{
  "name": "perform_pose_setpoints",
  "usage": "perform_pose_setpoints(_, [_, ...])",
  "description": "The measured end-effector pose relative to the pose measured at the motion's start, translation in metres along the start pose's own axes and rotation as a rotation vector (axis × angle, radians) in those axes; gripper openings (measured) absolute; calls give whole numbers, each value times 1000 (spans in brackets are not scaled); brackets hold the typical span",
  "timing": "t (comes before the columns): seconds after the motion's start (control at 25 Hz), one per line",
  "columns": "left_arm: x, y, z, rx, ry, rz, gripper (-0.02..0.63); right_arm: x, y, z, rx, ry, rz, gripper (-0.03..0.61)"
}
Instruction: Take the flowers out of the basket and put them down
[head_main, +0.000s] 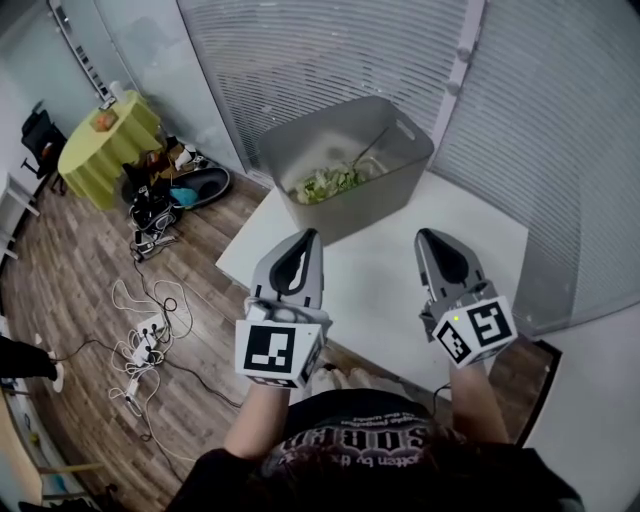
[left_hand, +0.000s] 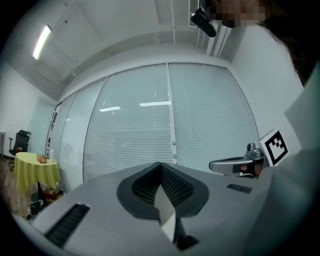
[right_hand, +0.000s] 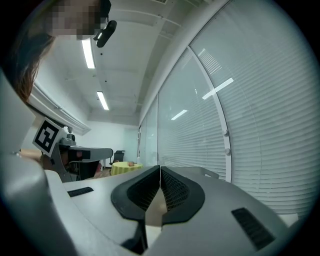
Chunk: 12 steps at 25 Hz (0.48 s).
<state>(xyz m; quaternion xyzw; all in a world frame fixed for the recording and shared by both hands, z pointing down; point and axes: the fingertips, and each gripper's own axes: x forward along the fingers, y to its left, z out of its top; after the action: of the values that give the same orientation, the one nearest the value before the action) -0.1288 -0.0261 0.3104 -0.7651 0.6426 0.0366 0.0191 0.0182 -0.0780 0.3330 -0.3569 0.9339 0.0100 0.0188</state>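
Observation:
A grey plastic basket (head_main: 385, 190) stands at the far end of the white table (head_main: 380, 280). Pale green and white flowers (head_main: 328, 183) lie inside it, with a thin stem leaning toward its far wall. My left gripper (head_main: 312, 234) is held above the table's near left part, shut and empty, its tip just short of the basket's front wall. My right gripper (head_main: 427, 236) hovers to the right of it, also shut with nothing between its jaws. In the gripper views both point up at the window blinds: left gripper (left_hand: 161, 165), right gripper (right_hand: 160, 169). The basket is hidden in both.
Window blinds (head_main: 330, 60) run close behind the basket. Left of the table the wooden floor holds loose cables and power strips (head_main: 140, 340), bags (head_main: 185, 190) and a round table with a yellow cloth (head_main: 105, 145).

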Motion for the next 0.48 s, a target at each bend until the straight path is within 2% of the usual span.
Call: perform_pose_setpoints(0.48, [24, 27, 2, -1, 7, -89, 3, 30, 2, 5, 2, -2, -62, 28])
